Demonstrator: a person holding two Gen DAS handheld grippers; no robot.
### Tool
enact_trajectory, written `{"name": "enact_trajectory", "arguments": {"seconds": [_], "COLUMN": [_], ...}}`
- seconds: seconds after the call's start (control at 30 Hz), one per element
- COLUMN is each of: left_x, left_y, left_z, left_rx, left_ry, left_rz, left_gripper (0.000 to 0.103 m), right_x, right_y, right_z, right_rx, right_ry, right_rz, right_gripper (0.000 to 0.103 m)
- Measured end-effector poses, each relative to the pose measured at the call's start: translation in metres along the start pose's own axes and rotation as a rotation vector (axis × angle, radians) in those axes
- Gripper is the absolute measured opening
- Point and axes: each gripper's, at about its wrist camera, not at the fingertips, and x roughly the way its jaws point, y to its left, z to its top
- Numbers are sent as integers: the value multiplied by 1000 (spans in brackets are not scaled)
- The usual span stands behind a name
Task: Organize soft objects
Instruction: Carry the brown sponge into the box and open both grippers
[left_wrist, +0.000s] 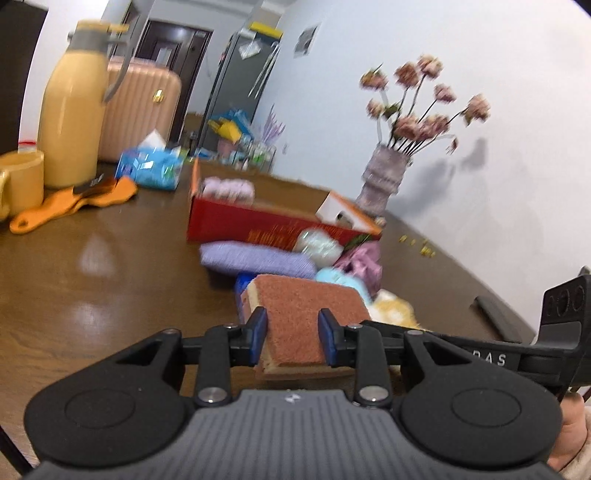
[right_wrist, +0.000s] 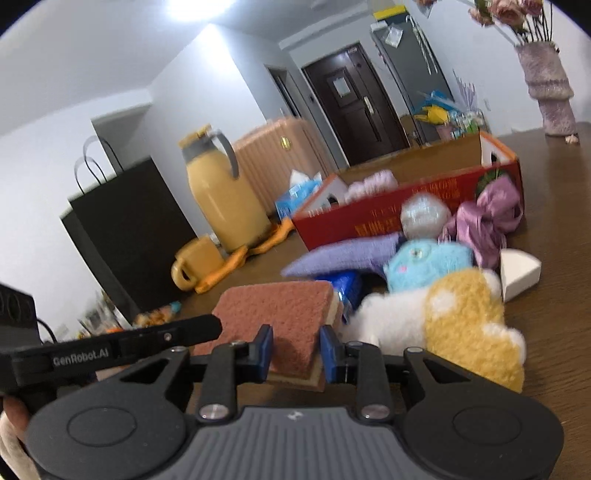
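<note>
A brown-topped scouring sponge (left_wrist: 306, 321) with a yellow foam base sits between the blue pads of my left gripper (left_wrist: 292, 341), which is shut on its near end. My right gripper (right_wrist: 296, 354) is shut on the same sponge (right_wrist: 280, 314) from the other side. Behind it lie soft things: a purple cloth (left_wrist: 255, 258), a blue plush (right_wrist: 428, 266), a yellow and white plush (right_wrist: 469, 328), a purple ribbon bow (right_wrist: 491, 218) and a pale ball (right_wrist: 424, 216). A red box (left_wrist: 258, 221) behind them holds a pink fluffy item (left_wrist: 229, 188).
On the brown table (left_wrist: 92, 280) stand a yellow thermos (left_wrist: 72, 110), a yellow mug (left_wrist: 20, 181), an orange mat (left_wrist: 74, 206), a blue tissue pack (left_wrist: 151, 166) and a vase of flowers (left_wrist: 384, 177). A white wedge (right_wrist: 521, 273) lies right of the plush. A black bag (right_wrist: 125, 229) stands at left.
</note>
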Motion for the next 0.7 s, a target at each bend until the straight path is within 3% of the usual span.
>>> {"name": "enact_trajectory", "arguments": {"seconds": [0.13,0.33,0.5,0.7], "left_x": [0,36,115,210], "left_y": [-12,-25,-2,54], "left_z": [31,104,172,190], "left_rx": [-3,45,20,-83], "left_ry": [-35,-94,-26,111], "left_rz": [-35,-55,-15,72], "left_gripper": [30,30,30,30], "right_x": [-16,-6,50,160], "right_y": [7,-1,-19,-61], "right_z": [29,111,187,227], "right_rx": [-26,-48,-59,-49], "right_ry": [-73,-133,-103,46], "right_rz": [-13,-34,-69,-120], "right_gripper": [24,22,22,20]}}
